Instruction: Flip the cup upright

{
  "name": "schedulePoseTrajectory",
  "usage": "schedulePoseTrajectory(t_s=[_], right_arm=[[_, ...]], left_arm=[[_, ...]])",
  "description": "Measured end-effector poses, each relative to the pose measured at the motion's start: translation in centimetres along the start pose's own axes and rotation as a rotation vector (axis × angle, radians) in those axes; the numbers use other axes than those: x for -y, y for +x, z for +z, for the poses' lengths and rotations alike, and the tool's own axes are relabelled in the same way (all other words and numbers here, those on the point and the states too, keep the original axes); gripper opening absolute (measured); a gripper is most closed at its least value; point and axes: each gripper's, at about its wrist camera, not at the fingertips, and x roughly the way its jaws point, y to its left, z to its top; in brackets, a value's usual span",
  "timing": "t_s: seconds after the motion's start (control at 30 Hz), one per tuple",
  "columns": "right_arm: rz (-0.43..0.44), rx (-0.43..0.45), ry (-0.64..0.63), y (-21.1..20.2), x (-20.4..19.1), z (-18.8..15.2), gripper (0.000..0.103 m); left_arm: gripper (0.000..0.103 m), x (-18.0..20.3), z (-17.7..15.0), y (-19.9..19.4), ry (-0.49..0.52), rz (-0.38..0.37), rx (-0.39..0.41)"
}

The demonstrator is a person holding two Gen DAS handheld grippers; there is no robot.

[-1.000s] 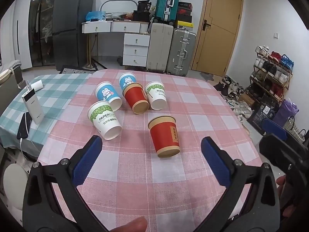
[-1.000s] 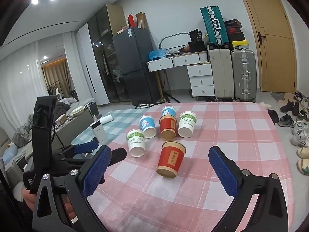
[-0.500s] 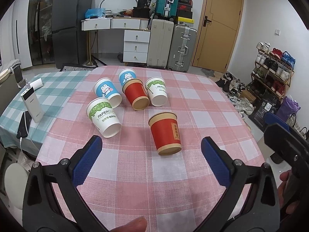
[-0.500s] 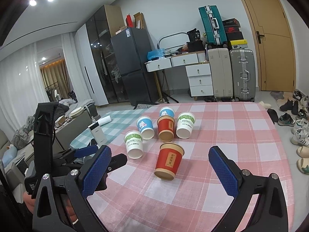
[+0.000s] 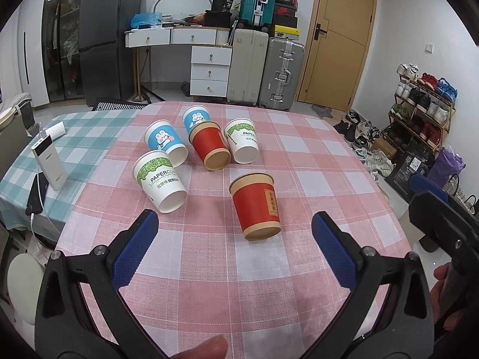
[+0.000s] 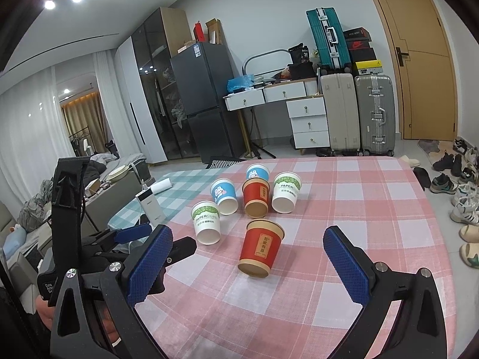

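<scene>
The tabletop [image 5: 314, 155], under a pink checked cloth, carries six paper cups, all apparently standing upside down, base up and mouth on the cloth, though the fisheye bends them so that a slight lean cannot be ruled out. Five form a cluster toward the far side: two blue cups, two white-and-green ones and a red one. The sixth, the nearest red cup [image 5: 255, 206], stands apart from the cluster, on the near side of it, and is the likely one to turn over.

That cup's long axis runs roughly vertical, wide rim down. In the left wrist view it sits ahead of the left gripper [image 5: 236, 249], slightly right of the midline between the fingers and well short of them. In the right wrist view the red cup [image 6: 261, 248] lies ahead of the right gripper [image 6: 248, 266], slightly left of centre. Both reach it head-on; neither is clearly nearer, though the cup looks a little larger to the right one.

Both pairs of fingers are spread wide and hold nothing. The gap of each looks ample for the cup's body, so the coming move is, I judge, a straight advance to straddle its side wall before closing and rolling it over.
</scene>
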Motion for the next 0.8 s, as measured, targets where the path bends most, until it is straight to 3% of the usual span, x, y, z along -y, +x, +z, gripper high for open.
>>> schedulePoseTrajectory(t_s=[0.8], right_arm=[[0.001, 0.018, -0.009, -0.35, -0.29, -0.68, 0.103]], left_arm=[[0.102, 0.11, -0.1, 0.09, 0.002, 0.003, -0.001]])
